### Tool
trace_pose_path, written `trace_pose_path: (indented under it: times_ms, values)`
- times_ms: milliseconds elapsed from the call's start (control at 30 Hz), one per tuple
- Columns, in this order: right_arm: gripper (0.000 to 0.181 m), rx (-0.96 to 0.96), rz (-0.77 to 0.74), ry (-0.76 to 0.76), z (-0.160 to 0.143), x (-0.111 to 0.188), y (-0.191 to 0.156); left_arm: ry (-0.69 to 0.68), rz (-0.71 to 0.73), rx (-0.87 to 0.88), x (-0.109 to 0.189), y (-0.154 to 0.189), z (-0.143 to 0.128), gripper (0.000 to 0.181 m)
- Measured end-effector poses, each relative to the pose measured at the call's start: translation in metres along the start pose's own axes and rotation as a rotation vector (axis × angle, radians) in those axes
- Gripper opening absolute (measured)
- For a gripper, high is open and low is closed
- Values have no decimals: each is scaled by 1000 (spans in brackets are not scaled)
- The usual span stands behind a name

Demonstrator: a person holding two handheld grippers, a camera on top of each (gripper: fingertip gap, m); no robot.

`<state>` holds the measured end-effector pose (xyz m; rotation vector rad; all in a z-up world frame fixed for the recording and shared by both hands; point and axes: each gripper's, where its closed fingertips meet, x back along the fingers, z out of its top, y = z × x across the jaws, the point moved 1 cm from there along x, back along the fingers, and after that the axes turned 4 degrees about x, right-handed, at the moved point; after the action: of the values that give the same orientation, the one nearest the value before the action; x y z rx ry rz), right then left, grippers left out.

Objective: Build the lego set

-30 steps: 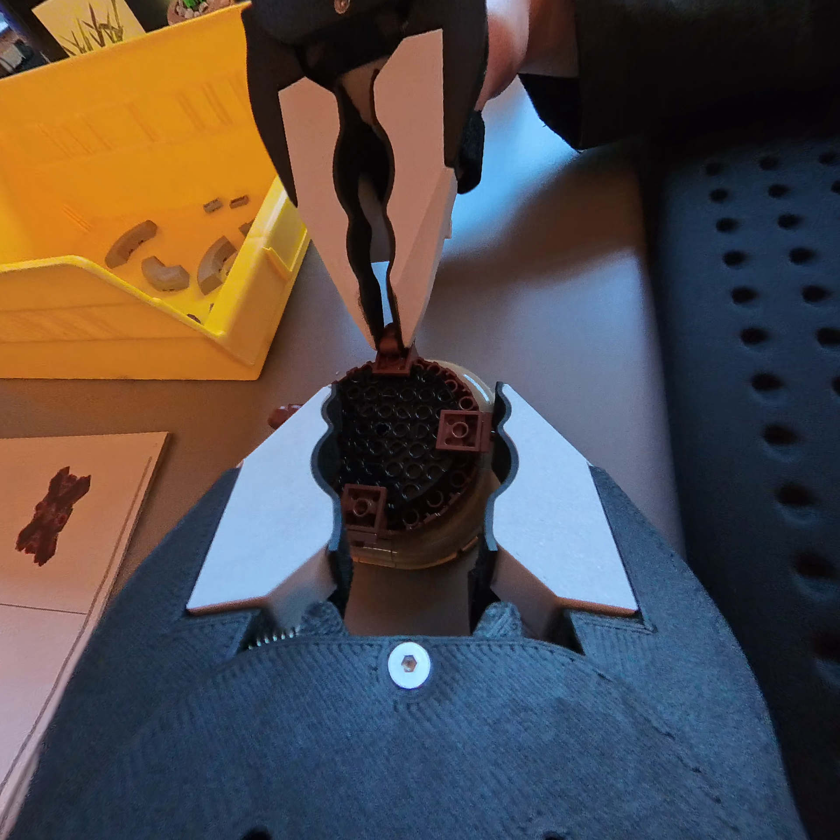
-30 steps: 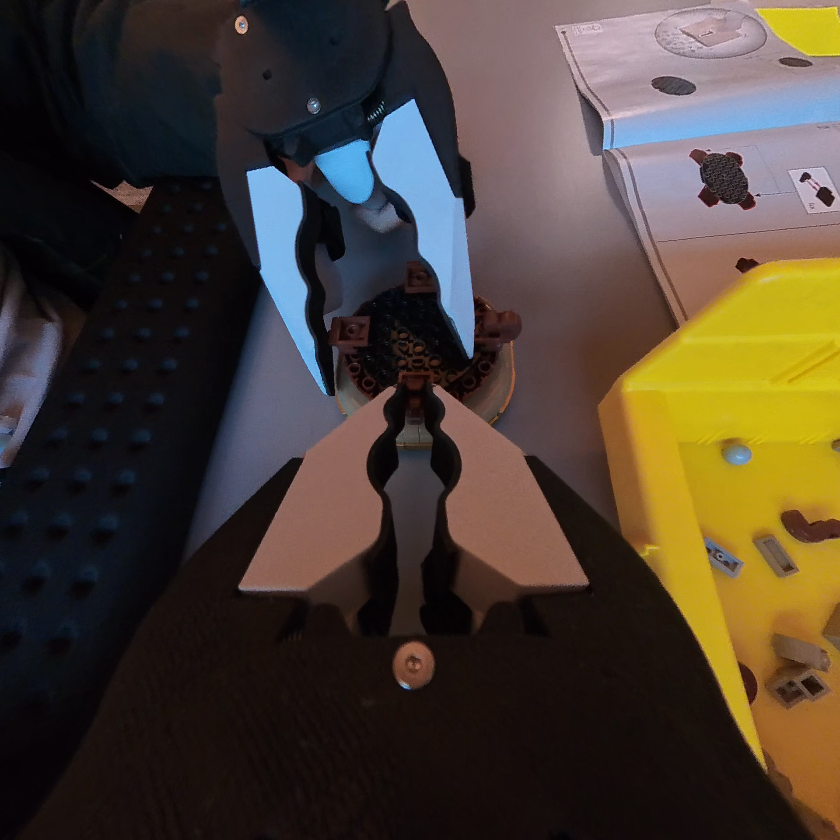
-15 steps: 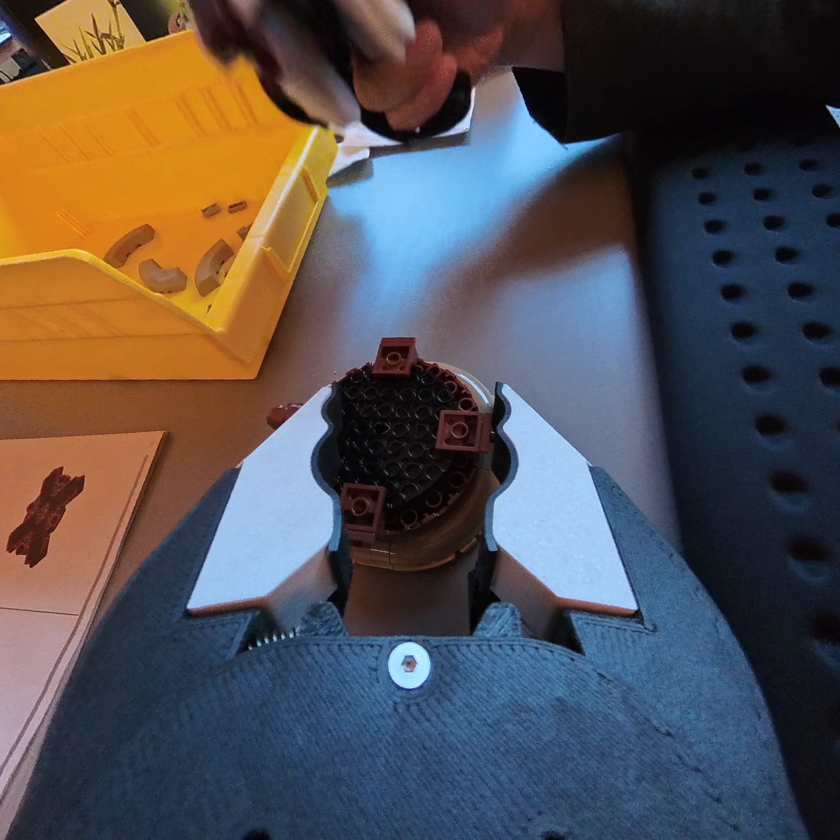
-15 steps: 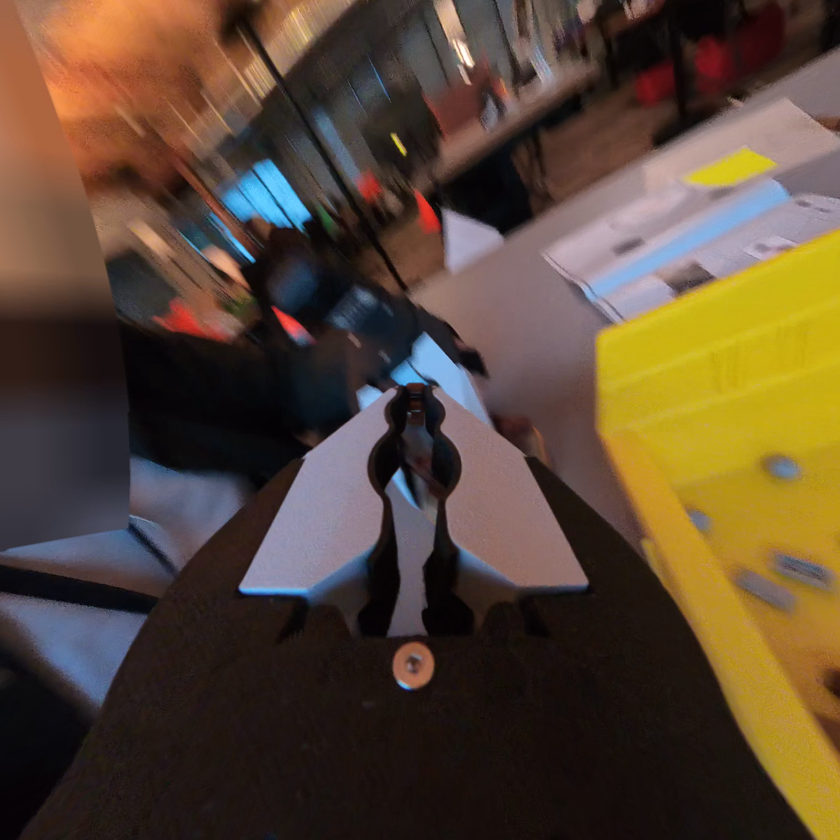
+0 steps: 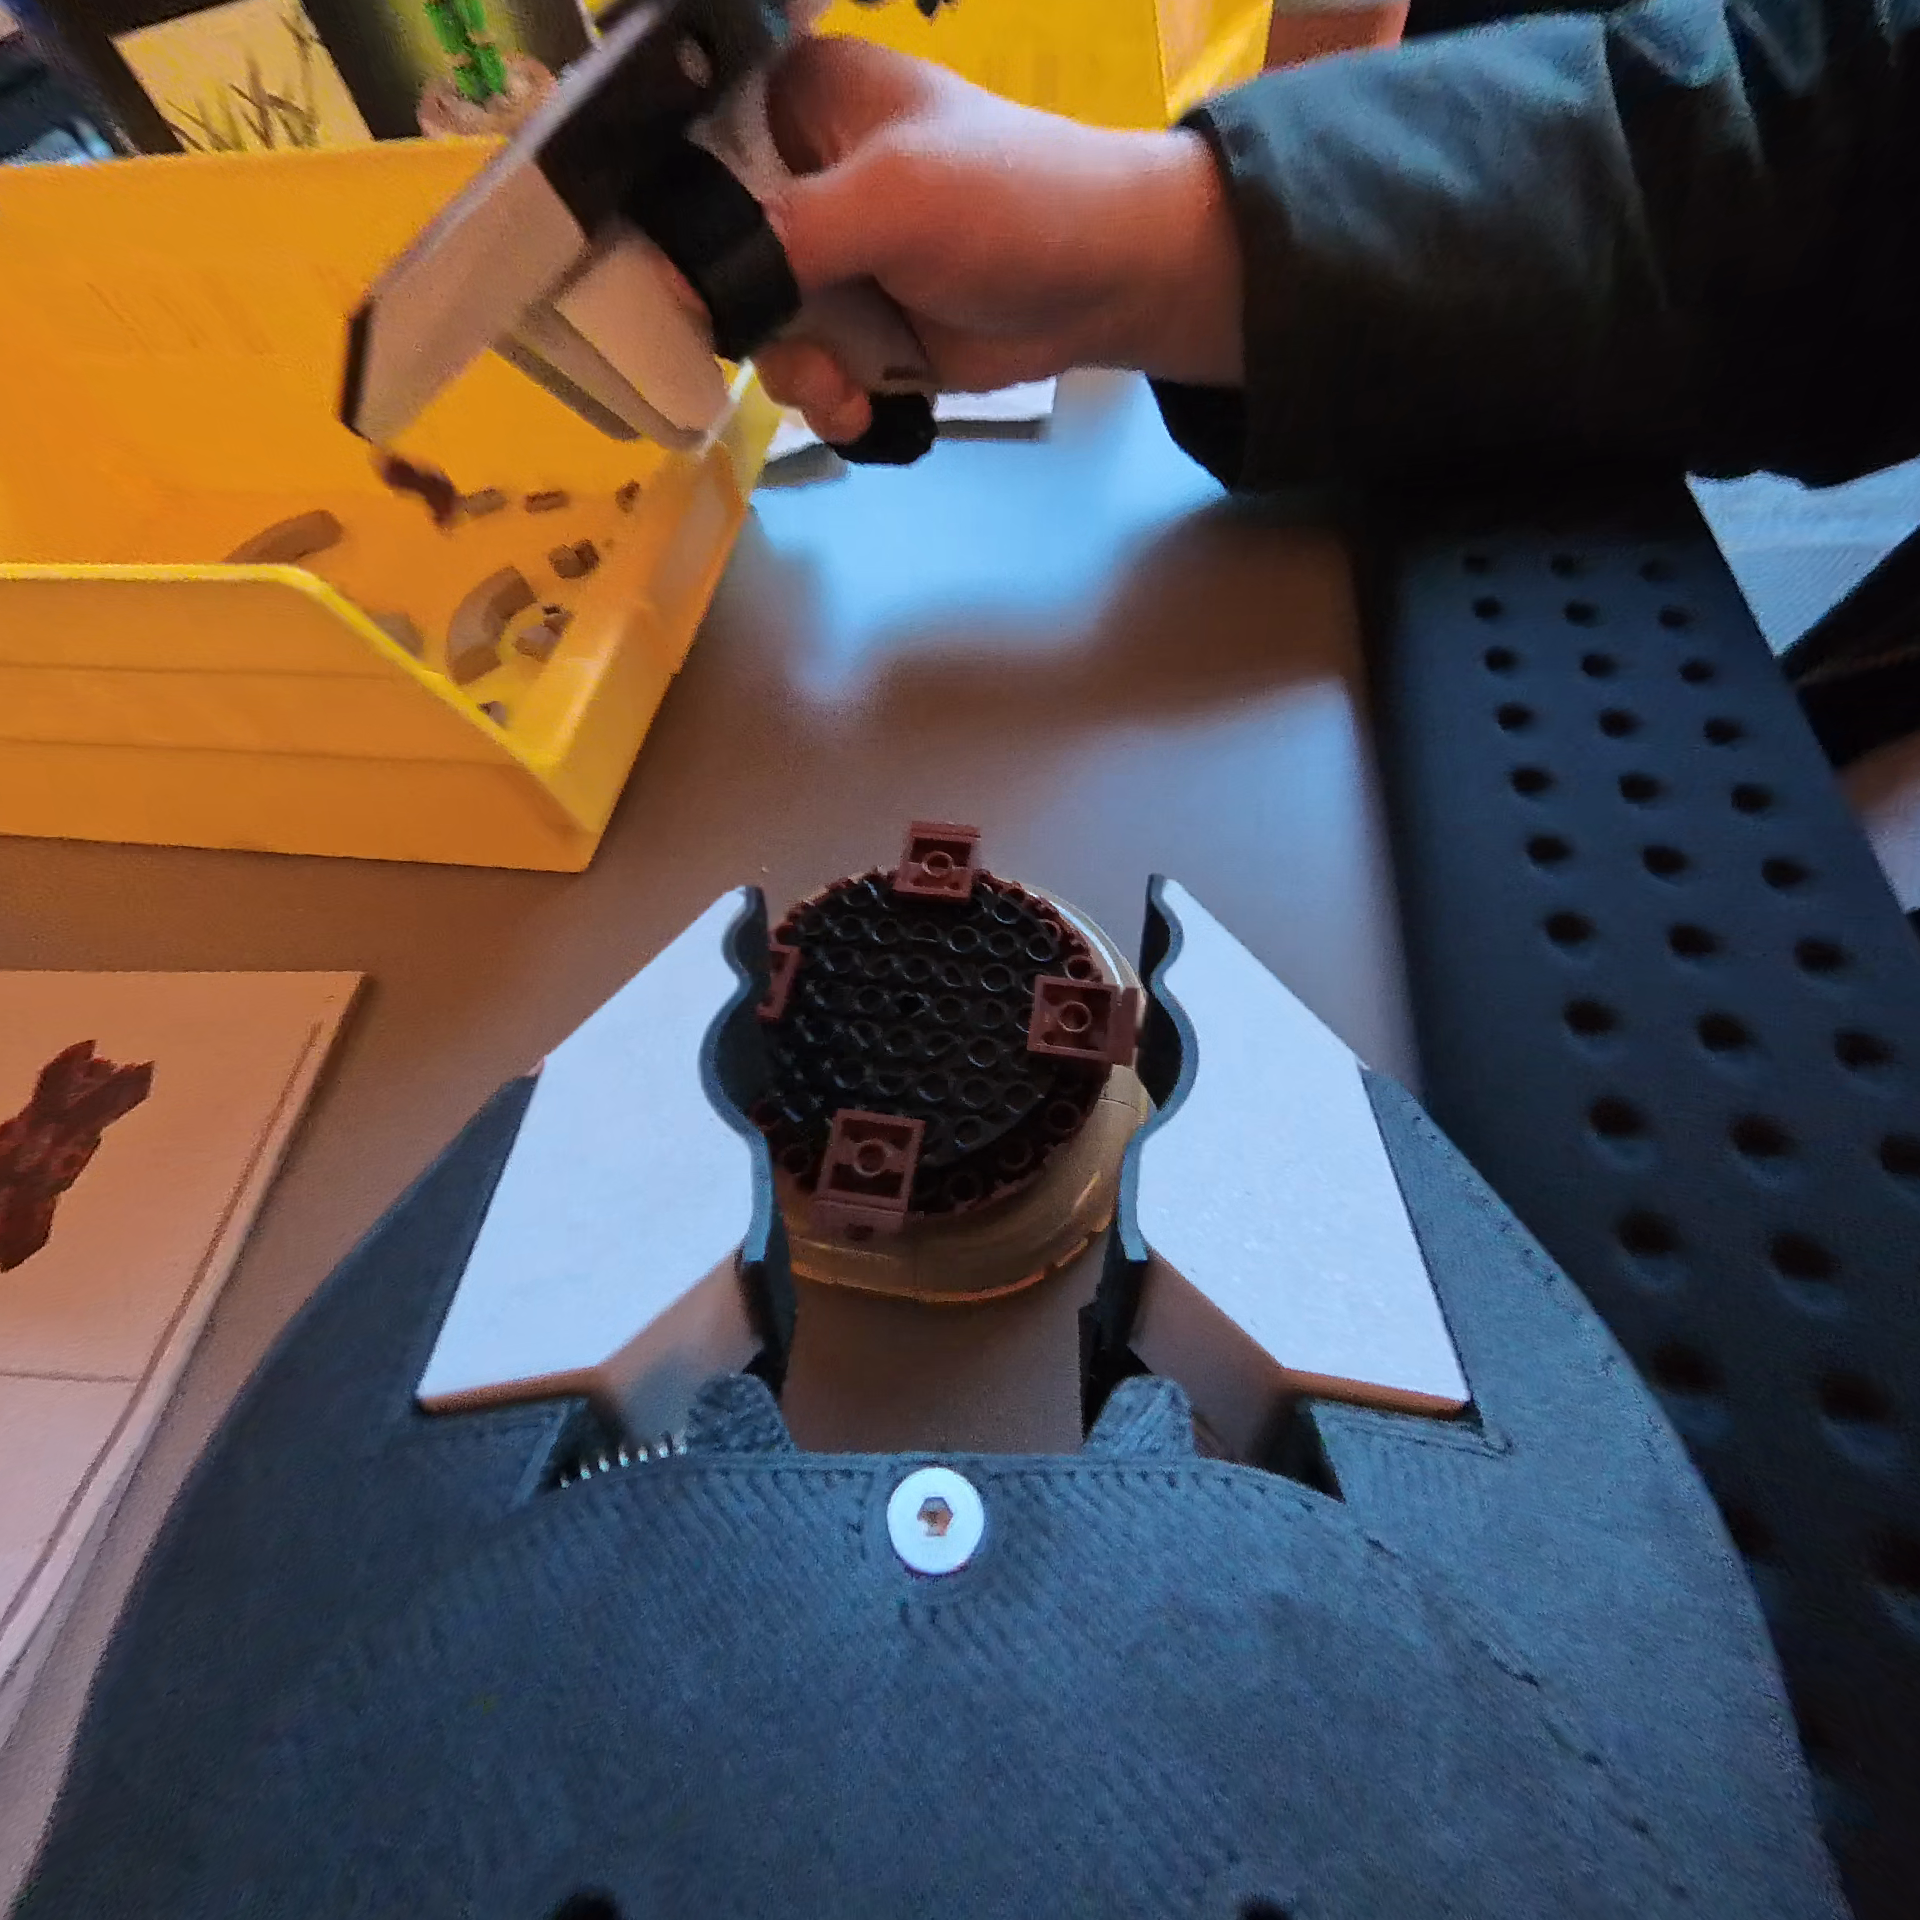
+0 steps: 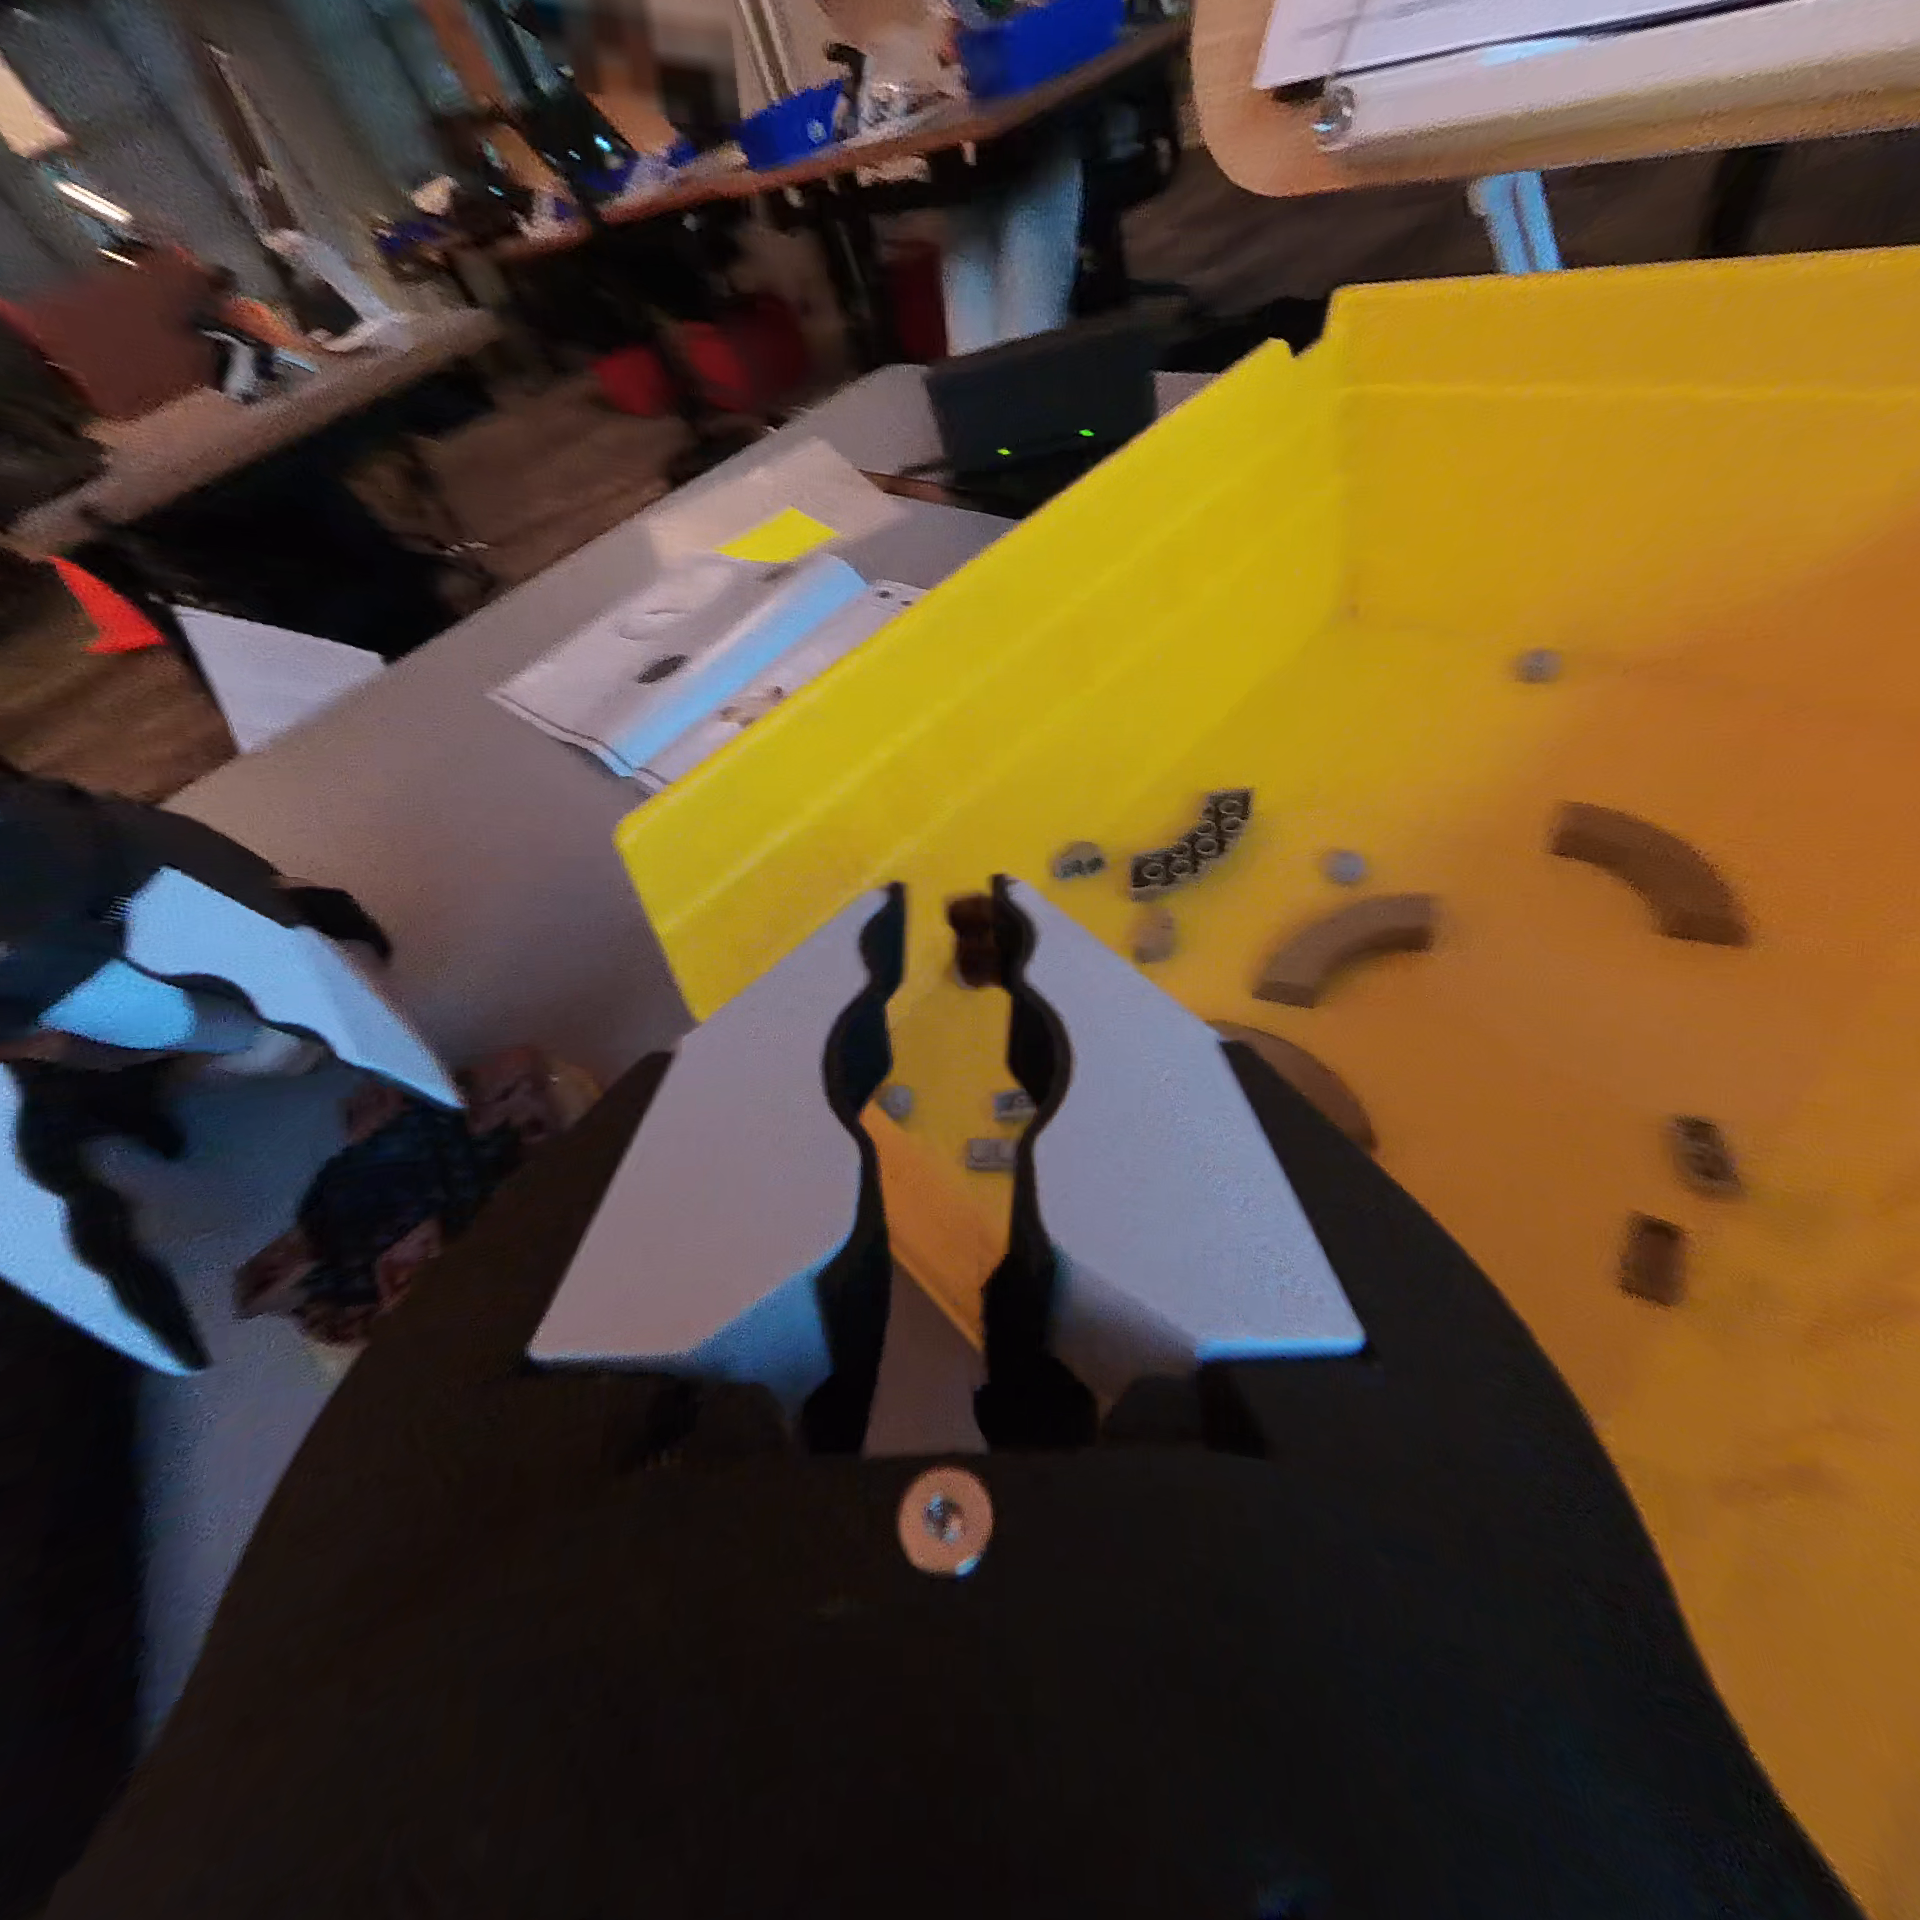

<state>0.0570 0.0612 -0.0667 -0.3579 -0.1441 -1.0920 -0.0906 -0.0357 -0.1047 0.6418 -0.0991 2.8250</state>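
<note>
- The left gripper [image 5: 940, 1023] stands open, its fingers flanking the round lego build [image 5: 935, 1049] on the grey table [image 5: 1039, 675]; a small gap shows at the right fingertip, and contact on the left is hidden.
- Bare table lies beyond the build; a dark perforated mat [image 5: 1662, 935] borders it on the right.
- The right gripper [image 6: 945, 914] hangs over the yellow bin [image 6: 1039, 644], jaws a little apart, a small brown piece [image 6: 971, 935] against one finger.
- Loose curved pieces [image 6: 1340, 945] lie on the bin floor.
</note>
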Motion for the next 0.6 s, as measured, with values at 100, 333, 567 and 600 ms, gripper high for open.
trace_pose_path:
  times_ms: [100, 333, 567, 600]
  values:
    - [34, -7, -12, -6, 0, 0, 4, 29, 60, 32, 12, -15, 4, 74]
    - [22, 201, 292, 73, 12, 10, -73, -50, 36, 240, 24, -33, -19, 93]
    - [32, 308, 476, -261, -65, -28, -135, -138, -36, 221, 10, -17, -29, 99]
    - [33, 313, 488, -298, -73, -30, -137, -137, -34, 225, 10, -18, -29, 99]
